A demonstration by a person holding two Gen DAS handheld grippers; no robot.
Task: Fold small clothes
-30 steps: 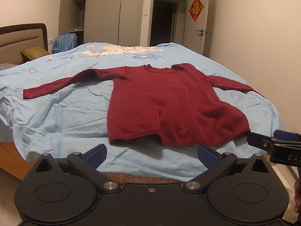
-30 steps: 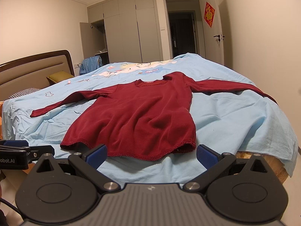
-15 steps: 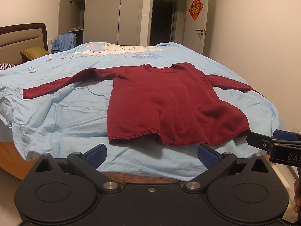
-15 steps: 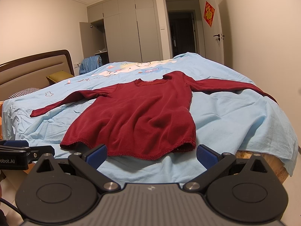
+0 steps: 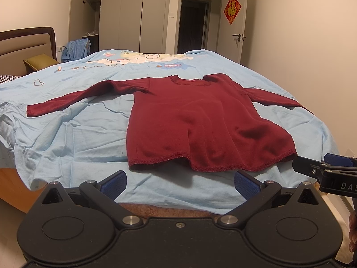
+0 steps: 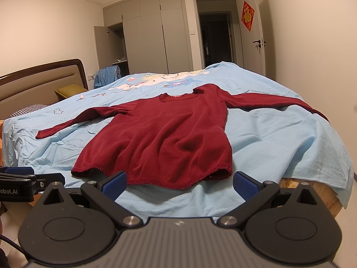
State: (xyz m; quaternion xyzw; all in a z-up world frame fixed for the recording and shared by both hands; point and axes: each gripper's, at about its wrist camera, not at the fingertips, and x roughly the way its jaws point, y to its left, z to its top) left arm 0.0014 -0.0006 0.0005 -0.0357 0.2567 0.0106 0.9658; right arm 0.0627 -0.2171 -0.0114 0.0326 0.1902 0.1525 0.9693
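Observation:
A dark red long-sleeved top (image 5: 200, 122) lies flat and face up on the light blue bedsheet (image 5: 67, 138), sleeves spread out to both sides, hem toward me. It also shows in the right wrist view (image 6: 160, 138). My left gripper (image 5: 179, 182) is open and empty, just short of the hem near the bed's near edge. My right gripper (image 6: 179, 182) is open and empty, close to the hem's right part. Each gripper shows at the edge of the other's view: the right gripper (image 5: 323, 172) and the left gripper (image 6: 26, 185).
The bed's wooden frame (image 5: 9, 178) shows under the sheet. A headboard (image 5: 26, 42) and olive pillow (image 5: 40, 61) stand at left. A wardrobe (image 5: 125, 15) with an open door, a dark doorway (image 5: 193, 26) and a white wall (image 5: 312, 44) bound the room.
Nothing has visibly changed beyond a very slight shift of the views; both grippers stay open before the hem.

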